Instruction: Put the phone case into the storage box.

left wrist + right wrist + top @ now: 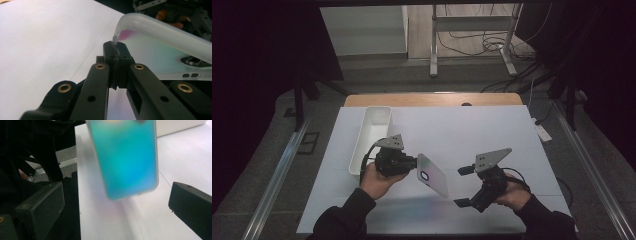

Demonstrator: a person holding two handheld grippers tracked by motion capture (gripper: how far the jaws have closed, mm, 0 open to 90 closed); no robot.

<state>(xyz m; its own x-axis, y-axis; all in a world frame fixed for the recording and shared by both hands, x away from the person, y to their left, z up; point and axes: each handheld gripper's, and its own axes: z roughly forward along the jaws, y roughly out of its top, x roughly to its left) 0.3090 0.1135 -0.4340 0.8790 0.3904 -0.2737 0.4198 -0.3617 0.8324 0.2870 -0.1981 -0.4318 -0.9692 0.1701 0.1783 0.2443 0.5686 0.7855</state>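
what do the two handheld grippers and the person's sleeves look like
Both tools are black. The left tool and right tool each carry a grey three-cornered plate with small holes on top, and a black cable trails from each. The left tool's linkage arms have brass-coloured rivets. The person wears dark long sleeves.

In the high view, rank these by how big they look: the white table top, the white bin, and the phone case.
Largest to smallest, as they look in the high view:
1. Table top
2. Bin
3. Phone case, held up off the table in the left tongs, so slightly nearer the camera.
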